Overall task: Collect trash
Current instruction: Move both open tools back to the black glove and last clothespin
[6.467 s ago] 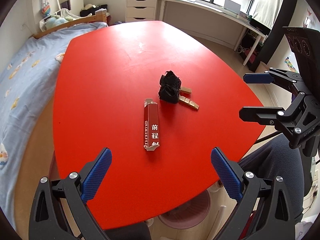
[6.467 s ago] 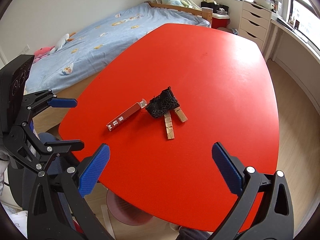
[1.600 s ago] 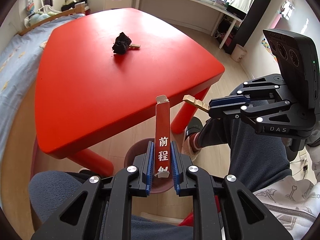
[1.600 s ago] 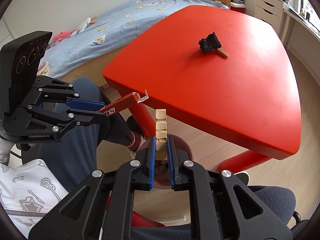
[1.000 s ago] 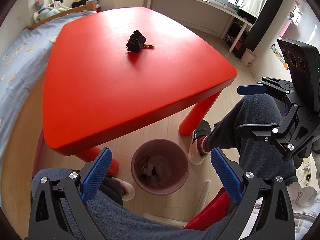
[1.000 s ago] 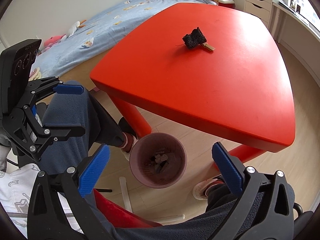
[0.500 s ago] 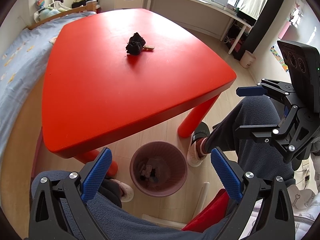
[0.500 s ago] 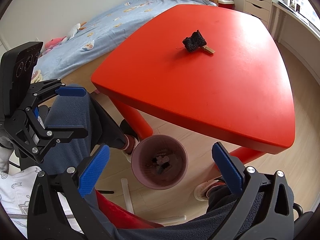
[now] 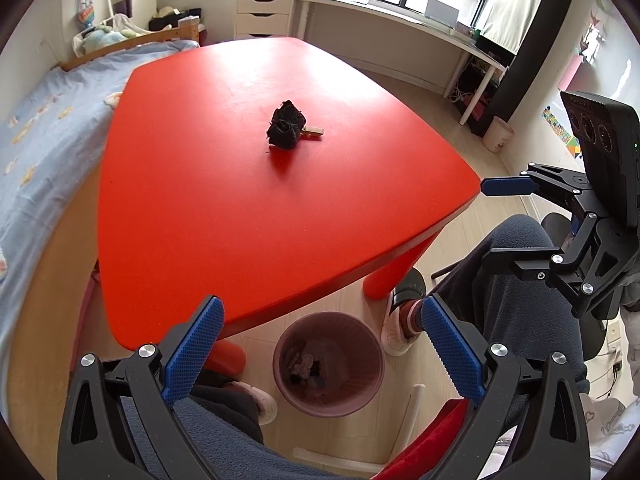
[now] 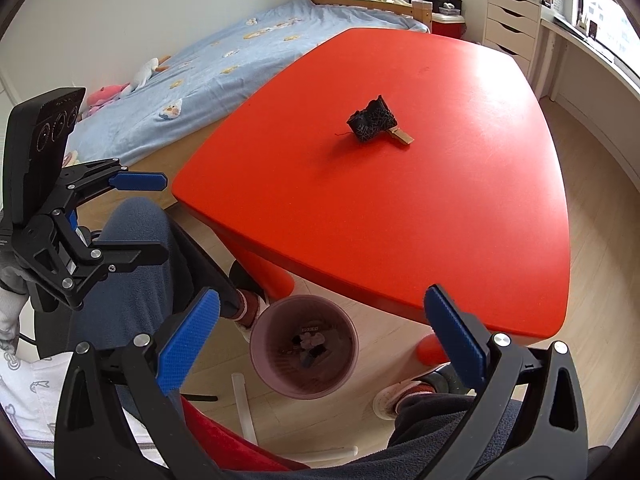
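Red table (image 9: 224, 208), black wad (image 9: 285, 130) atop

Blue-sheeted bed (image 10: 248, 56) beside red table (image 9: 256, 200); white drawer unit (image 9: 262, 12) (under window) behind.

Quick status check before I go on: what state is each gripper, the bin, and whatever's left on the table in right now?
Left gripper: open, holding nothing, above the bin.
Right gripper: open, holding nothing, above the bin.
Bin: upright on the floor by the table edge, some scraps inside.
Black wad: lying on the red table, untouched.
Wooden clothespin: lying on the table, touching the wad, partly hidden by it.
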`<state>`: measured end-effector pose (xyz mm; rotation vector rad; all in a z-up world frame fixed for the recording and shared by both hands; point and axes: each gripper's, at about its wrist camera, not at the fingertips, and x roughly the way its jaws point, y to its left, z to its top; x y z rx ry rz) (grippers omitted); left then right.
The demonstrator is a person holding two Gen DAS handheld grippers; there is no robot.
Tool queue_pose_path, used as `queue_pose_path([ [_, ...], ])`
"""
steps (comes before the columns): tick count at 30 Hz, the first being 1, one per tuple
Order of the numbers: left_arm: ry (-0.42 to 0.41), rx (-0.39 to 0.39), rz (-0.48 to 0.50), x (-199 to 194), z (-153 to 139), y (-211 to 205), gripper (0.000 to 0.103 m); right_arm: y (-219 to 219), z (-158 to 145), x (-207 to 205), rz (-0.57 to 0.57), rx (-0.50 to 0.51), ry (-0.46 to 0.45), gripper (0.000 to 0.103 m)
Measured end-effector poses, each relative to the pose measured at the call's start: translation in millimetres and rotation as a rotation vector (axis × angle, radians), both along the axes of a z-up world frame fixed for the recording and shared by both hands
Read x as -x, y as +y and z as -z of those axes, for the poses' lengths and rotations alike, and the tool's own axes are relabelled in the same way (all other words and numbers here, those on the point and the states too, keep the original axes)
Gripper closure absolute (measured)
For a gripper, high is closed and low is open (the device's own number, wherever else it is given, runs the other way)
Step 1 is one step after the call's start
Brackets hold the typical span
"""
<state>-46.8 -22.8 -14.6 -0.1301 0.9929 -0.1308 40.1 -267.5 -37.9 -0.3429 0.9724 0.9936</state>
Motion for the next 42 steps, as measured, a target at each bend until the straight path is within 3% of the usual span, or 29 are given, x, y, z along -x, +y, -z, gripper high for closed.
queue_pose_path([
  [8,-0.044,-0.008,-0.002,-34,-18,19,0.008,13,-18,-41,-0.008,-0.01,-0.047,0.003],
  [20,-0.053,-0.004,0.032,-91,-26,34,0.008,46,-14,-96,-0.084,0.053,-0.107,0.003],
  [42,0.049,-0.002,0.099,-178,19,45,0.008,96,26,-166,-0.166,0.151,-0.102,0.003],
])
